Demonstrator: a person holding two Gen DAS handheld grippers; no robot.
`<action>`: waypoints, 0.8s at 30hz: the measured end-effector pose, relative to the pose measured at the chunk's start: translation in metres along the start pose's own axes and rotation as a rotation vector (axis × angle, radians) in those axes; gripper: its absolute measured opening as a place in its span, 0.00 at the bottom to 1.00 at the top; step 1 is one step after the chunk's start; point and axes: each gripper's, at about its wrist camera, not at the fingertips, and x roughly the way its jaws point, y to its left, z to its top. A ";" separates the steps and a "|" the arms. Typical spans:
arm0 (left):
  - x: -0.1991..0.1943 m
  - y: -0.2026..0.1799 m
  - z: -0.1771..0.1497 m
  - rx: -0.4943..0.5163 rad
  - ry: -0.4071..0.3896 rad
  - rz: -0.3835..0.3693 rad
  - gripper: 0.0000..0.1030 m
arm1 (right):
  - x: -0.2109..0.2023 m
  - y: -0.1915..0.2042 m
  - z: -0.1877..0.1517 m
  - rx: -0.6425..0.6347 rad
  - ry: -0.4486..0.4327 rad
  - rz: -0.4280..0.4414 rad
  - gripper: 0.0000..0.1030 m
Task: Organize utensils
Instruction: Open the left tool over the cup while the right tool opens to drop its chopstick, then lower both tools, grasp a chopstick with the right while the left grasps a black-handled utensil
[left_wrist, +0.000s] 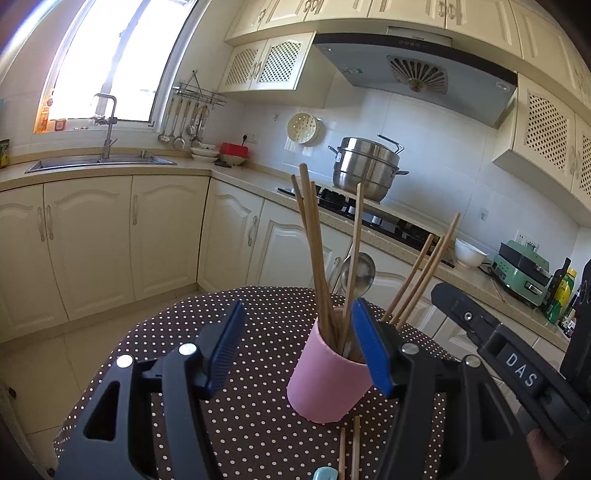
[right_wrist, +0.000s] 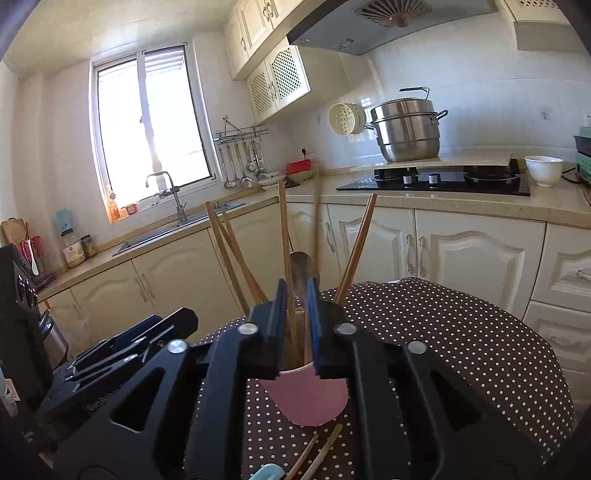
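pink cup (left_wrist: 327, 384) lower centre of the left wrist view, on the dotted tablecloth (left_wrist: 258, 317), holding chopsticks (left_wrist: 317, 254) and a metal spoon (left_wrist: 357, 275). left gripper (left_wrist: 297, 347) spread open, right pad just beside the cup rim, left pad apart. right gripper (right_wrist: 298, 314) mid-frame over the cup (right_wrist: 306, 398), slightly parted around upright chopsticks (right_wrist: 284, 236), contact unclear; two loose chopsticks (right_wrist: 314, 458) flat on the cloth at bottom.
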 end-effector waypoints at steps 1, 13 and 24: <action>-0.003 0.000 -0.001 0.004 0.000 0.000 0.58 | -0.003 0.000 -0.001 0.004 -0.002 -0.001 0.27; -0.018 0.005 -0.013 -0.011 0.139 -0.011 0.61 | -0.031 0.001 -0.018 0.004 0.029 -0.023 0.44; -0.014 0.017 -0.059 0.050 0.494 0.014 0.61 | -0.049 -0.018 -0.060 0.051 0.184 -0.031 0.46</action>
